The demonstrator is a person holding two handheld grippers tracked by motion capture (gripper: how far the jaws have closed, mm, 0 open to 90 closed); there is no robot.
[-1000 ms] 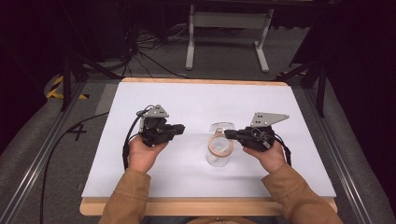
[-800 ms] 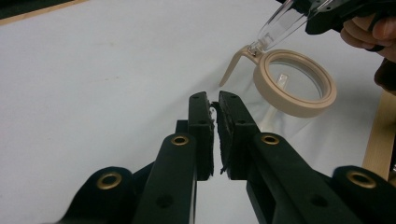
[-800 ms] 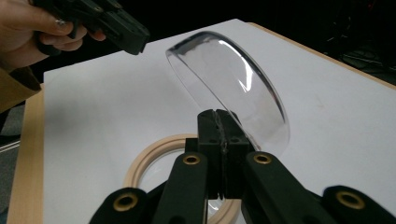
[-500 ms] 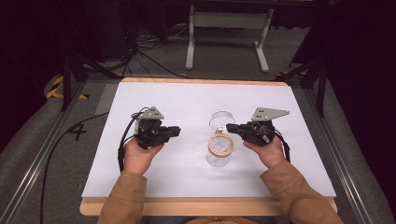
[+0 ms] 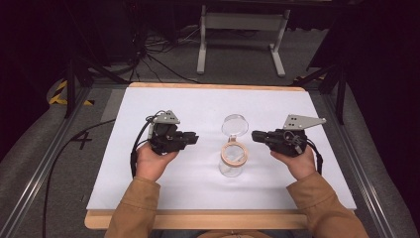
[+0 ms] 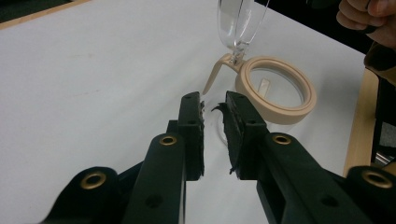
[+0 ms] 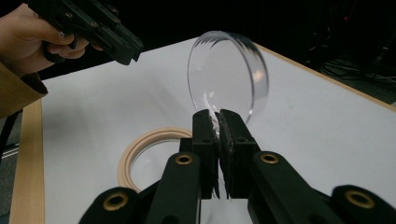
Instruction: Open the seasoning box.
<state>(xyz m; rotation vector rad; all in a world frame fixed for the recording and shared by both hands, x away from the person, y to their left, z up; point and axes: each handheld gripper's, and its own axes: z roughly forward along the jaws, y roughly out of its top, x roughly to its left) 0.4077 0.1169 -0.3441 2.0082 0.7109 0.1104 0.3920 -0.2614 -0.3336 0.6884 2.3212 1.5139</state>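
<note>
A clear glass jar (image 5: pixel 231 168) with a tan gasket ring (image 5: pixel 235 154) at its mouth stands mid-table. Its round glass lid (image 5: pixel 235 125) is swung up and back on its hinge. My left gripper (image 5: pixel 197 139) is level with the jar on its left, a short gap away. In the left gripper view its jaws (image 6: pixel 212 100) stand slightly apart, holding nothing, and point at the ring (image 6: pixel 275 109). My right gripper (image 5: pixel 253 135) is just right of the jar. In the right gripper view its jaws (image 7: pixel 217 114) are shut, tips by the blurred lid's (image 7: pixel 229 74) lower rim.
The white table top (image 5: pixel 198 104) has a wooden front edge (image 5: pixel 198 218). Beyond the far edge, cables (image 5: pixel 148 54) and a metal stand (image 5: pixel 242 29) lie on the dark floor. A cable (image 5: pixel 64 153) trails off the table's left side.
The lid has swung from lying low over the jar to standing up and back. The right gripper drew slightly right, away from the jar. The left gripper barely shifted.
</note>
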